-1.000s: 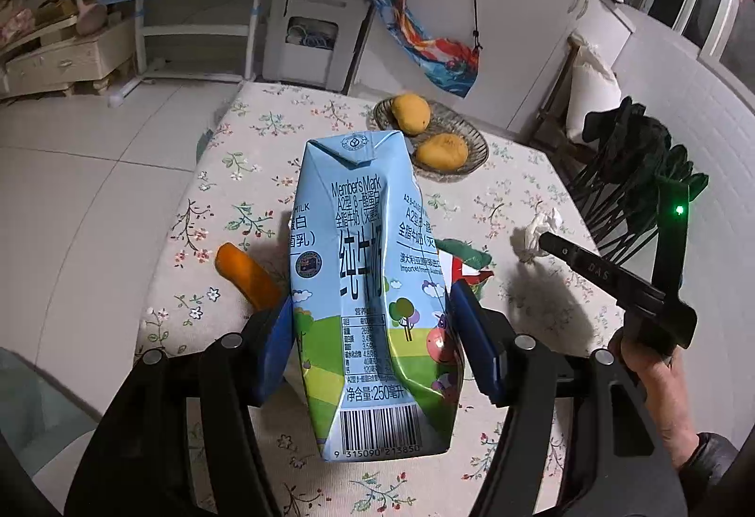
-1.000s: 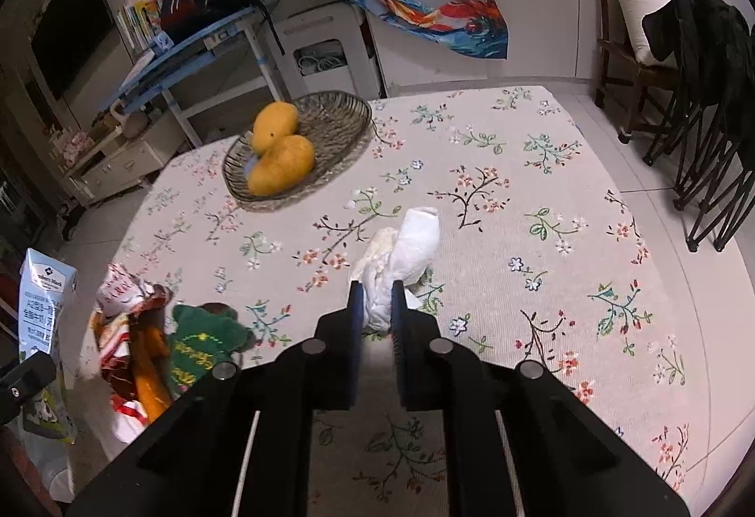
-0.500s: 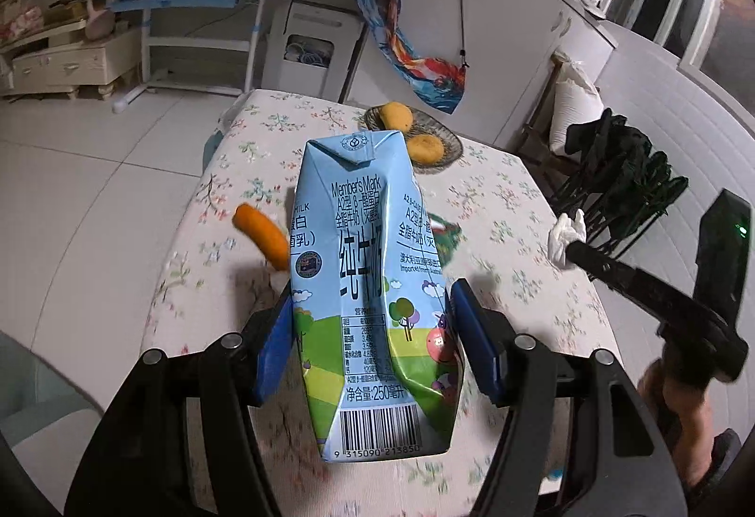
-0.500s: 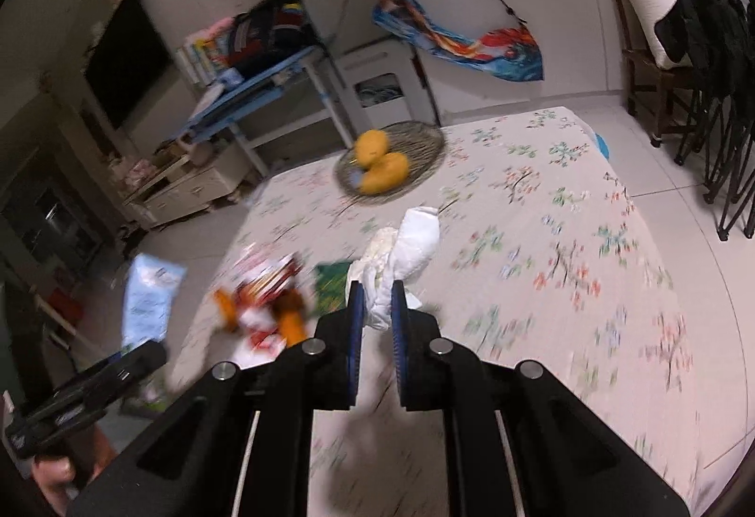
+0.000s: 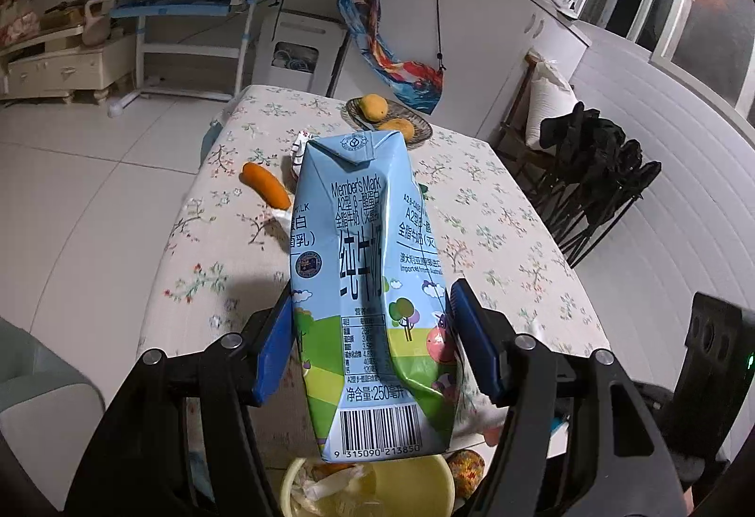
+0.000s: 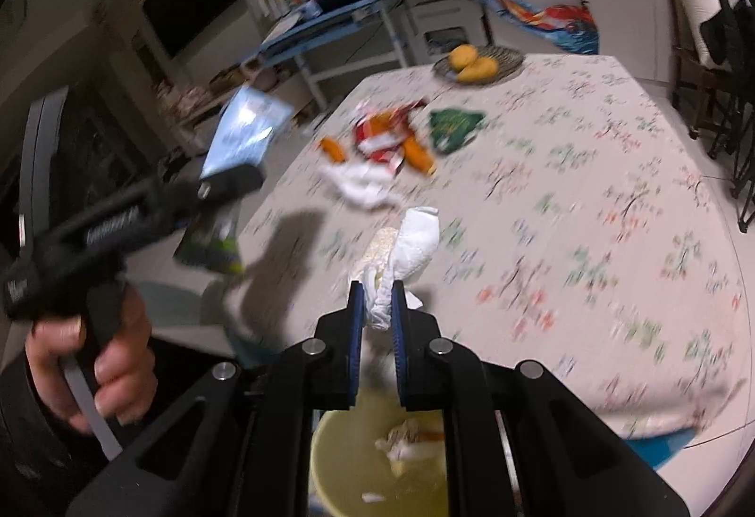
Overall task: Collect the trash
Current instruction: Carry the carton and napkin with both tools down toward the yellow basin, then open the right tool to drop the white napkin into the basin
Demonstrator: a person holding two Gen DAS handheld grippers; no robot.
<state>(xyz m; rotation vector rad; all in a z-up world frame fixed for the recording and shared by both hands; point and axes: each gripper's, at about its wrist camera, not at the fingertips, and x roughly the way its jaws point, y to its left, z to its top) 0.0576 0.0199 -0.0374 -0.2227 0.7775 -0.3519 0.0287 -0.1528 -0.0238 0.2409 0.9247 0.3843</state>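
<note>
On my left side, the left gripper (image 5: 373, 342) has its blue pads (image 5: 273, 352) pressed against both sides of a light blue milk carton (image 5: 373, 281), jaws spread only as wide as the carton's dented body. The carton stands upright in the grip, barcode end down, and hangs right above a yellow bin (image 5: 368, 488) whose rim shows at the bottom of the view; crumpled scraps already lie inside it. Behind the carton I see the flowered table (image 5: 495, 234), with an orange carrot-like piece (image 5: 265, 185) near its left edge and a basket of mangoes (image 5: 391, 120) at the far end.

From the right wrist view, the same carton (image 6: 245, 130) shows blurred at the left, held out by a hand (image 6: 89, 356) around the grip of the other tool. Further right, a heap of red and white wrappers (image 6: 382, 135) and a green packet (image 6: 455, 125) lie on the table (image 6: 590, 187). The right gripper (image 6: 377, 314) has its jaws nearly closed, pinching a crumpled white tissue (image 6: 406, 253) that stands up between the pads. It hangs above the yellow bin (image 6: 339, 460) beside the table's near edge.
</note>
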